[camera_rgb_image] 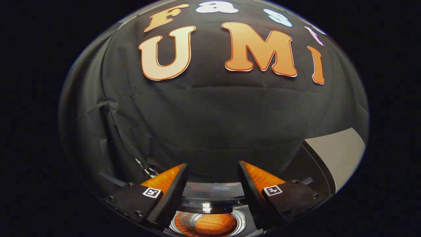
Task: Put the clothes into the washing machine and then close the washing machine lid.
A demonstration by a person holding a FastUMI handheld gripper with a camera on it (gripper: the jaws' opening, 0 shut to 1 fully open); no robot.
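Hovering above the washing machine (241, 215), the gripper (213, 169) has its fingers spread apart with nothing between them. An orange garment (215, 223) lies inside the metal drum (182, 222), below and between the fingers. The dark lid (210, 197) stands raised just beyond the drum opening. A pale panel (342, 154) sits to the far right.

wall: black cloth (210, 125) — creased, draped | light: dim — wall evenly lit, no windows seen
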